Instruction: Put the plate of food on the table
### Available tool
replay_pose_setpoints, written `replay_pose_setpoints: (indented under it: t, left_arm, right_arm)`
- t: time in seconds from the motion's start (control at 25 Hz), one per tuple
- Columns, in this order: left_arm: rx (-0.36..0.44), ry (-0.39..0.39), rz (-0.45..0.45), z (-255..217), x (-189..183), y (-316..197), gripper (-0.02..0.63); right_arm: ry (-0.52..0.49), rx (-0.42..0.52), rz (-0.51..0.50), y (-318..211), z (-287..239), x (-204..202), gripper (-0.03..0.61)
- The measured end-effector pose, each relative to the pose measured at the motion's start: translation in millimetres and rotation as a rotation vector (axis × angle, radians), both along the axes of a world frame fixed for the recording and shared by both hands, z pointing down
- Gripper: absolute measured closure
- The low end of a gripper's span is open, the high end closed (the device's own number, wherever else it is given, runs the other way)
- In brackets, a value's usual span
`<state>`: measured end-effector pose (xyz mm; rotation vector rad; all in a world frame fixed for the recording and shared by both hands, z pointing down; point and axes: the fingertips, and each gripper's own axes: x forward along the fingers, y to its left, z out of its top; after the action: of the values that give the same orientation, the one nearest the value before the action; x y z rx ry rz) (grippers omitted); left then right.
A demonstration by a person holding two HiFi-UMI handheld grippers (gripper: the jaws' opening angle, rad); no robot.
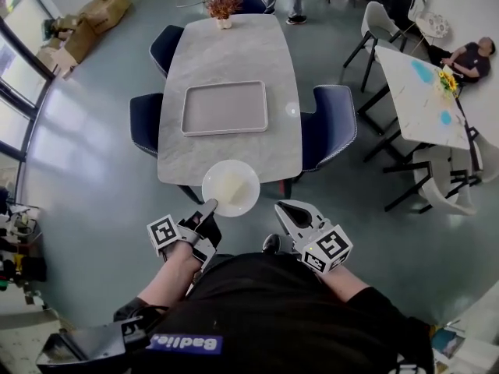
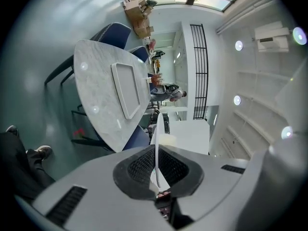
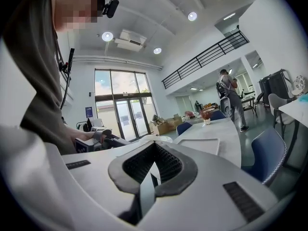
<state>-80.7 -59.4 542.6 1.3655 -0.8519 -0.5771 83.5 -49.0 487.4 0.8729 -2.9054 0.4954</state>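
Observation:
A white plate carries a pale yellow piece of food and hangs over the near end of the grey marble table. I cannot tell whether it touches the tabletop. My left gripper is shut on the plate's near rim. In the left gripper view the plate runs edge-on between the pads of the left gripper. To the right of the plate, my right gripper is shut with nothing in it. In the right gripper view its jaws meet, with the plate beyond them.
A beige tray lies mid-table and a flower pot stands at the far end. Blue chairs flank the table. A white table stands right, a person sits beside it, another stands far off. Cardboard boxes sit back left.

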Motion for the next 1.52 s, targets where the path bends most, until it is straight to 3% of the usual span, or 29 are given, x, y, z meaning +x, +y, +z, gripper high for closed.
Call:
replay_pose_setpoints:
  t: [0.44, 0.84, 1.52]
  left_arm:
    - [0.028, -0.003, -0.042, -2.6, 9.0, -38.1, 0.598]
    - [0.024, 0.006, -0.037, 7.3, -15.0, -91.0, 0.598]
    - [-0.032, -0.004, 0.045, 42.9, -83.6, -192.8, 0.598]
  right_arm:
    - [-0.002, -0.013, 0.007, -30.2, 7.4, 21.3, 0.568]
    - [0.04, -0.012, 0.063, -57.0, 6.3, 14.9, 0.568]
    - [0.09, -0.04, 0.154, -125.0, 1.0, -59.5, 0.568]
